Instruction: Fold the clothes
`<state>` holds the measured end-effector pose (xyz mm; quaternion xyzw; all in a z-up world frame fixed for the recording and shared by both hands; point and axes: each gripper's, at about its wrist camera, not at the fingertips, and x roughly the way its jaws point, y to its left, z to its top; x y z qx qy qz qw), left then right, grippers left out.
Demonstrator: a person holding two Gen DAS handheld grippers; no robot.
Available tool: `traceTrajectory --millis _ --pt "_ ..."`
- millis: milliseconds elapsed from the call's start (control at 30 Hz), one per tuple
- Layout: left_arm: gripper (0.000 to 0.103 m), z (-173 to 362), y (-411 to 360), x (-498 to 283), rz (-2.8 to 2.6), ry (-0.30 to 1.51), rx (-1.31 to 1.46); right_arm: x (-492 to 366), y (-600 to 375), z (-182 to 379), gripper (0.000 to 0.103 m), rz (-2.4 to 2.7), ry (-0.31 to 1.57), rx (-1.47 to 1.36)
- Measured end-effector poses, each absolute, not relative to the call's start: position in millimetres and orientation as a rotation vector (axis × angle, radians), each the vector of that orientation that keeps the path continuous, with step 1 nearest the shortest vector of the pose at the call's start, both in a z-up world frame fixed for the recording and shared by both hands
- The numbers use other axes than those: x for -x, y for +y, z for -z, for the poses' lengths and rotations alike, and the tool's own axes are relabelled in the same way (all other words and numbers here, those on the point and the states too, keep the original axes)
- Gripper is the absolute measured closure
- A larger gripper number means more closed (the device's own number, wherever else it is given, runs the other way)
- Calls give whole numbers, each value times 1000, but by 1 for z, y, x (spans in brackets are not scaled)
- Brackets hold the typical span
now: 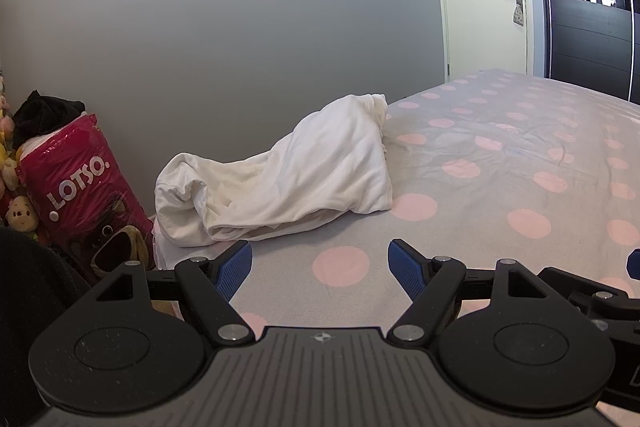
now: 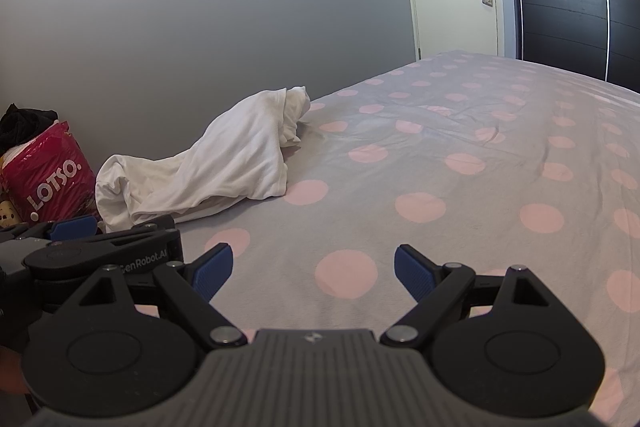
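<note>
Left wrist view takes in a bed (image 1: 500,163) under a grey sheet with pink dots, set against a grey wall (image 1: 160,27). A crumpled white garment (image 1: 288,175) lies bunched along the bed's far left edge, beside the wall. Off the bed stands a red LOTSO bag (image 1: 80,187). The left gripper (image 1: 320,263) and right gripper (image 2: 314,265) hover over bare sheet, jaws spread wide, holding nothing.

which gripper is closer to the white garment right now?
Left. The left gripper sits just short of the white garment, jaws open. The right gripper is farther off to the garment's right, also open, over bare bedsheet.
</note>
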<state>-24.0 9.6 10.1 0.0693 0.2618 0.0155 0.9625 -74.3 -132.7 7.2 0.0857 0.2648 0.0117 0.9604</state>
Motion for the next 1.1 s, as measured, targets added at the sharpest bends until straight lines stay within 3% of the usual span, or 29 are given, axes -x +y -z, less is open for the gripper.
traceTrajectory --millis 500,667,800,1100 --pt "30 -29 35 -36 67 558 -125 75 -148 -2 13 62 555 -198" --pt "42 -32 66 -83 16 608 -115 76 -151 4 13 74 574 -189" --pt "57 -24 94 -134 40 723 -55 77 -152 7 13 74 584 -174" --pt "59 32 152 -229 68 947 208 75 -160 15 13 100 607 -171"
